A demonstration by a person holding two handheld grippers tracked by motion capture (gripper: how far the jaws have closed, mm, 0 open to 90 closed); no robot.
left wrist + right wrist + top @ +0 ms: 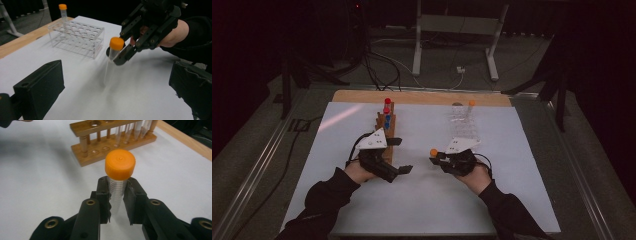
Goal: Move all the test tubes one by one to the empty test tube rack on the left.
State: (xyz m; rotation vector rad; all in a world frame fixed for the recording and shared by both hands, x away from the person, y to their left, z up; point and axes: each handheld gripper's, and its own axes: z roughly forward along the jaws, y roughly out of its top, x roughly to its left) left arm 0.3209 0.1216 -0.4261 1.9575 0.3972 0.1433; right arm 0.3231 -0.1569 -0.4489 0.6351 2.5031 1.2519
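On the white surface (422, 200), starting at the left, we see the left gripper (401, 156) hovering just in front of the wooden rack (385, 131), its jaws spread wide with nothing between them, as the left gripper view also shows. That rack holds a few tubes with red and blue caps at its far end, while its near holes are bare. Moving right to the middle, the right gripper (119, 55) has its jaws clenched on the orange-capped tube (119, 176), pinching the clear body just under the cap. The tube hangs roughly upright, its long axis close to vertical with a slight lean, cap up and tip down toward the surface, which it seems not quite to touch; it sits between the two racks. Further right stands the clear plastic rack (77, 37), with one other orange-capped tube (63, 11) upright at its far corner. We judge the work to be partway along: the tube is picked up and in transit, and seating it in a rack hole is left to do, and which rack it is bound for we cannot tell.
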